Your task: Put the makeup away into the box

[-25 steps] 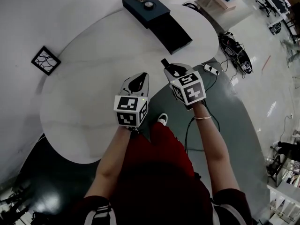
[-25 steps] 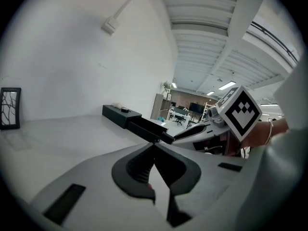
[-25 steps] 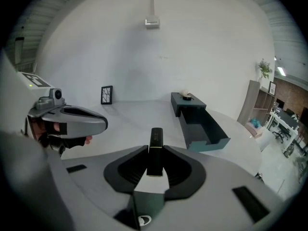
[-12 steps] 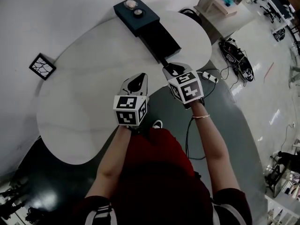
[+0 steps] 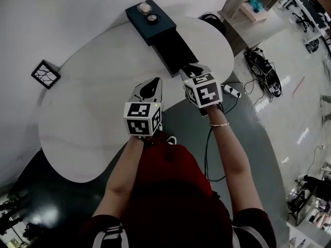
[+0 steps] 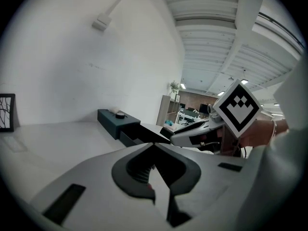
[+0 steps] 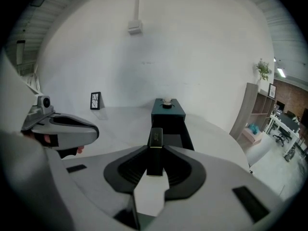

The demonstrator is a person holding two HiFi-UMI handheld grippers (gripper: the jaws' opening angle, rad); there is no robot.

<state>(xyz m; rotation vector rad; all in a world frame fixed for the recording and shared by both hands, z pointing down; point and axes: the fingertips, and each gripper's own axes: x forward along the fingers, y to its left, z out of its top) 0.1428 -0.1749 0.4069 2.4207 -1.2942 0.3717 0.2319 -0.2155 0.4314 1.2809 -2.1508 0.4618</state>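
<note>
Right gripper (image 7: 155,150) is clamped on a slim dark makeup tube (image 7: 156,136) with a gold band. The tube pokes forward from the jaws, near the front end of the open drawer (image 7: 174,139) of the dark box (image 7: 167,110) on the table (image 7: 120,121). My worry is that the tube's tip catches the drawer's front edge, or that it tilts in that narrow hold and drops to the table. Left gripper (image 6: 154,147) hangs alongside with its jaws together and empty, so it could not catch a slip.
</note>
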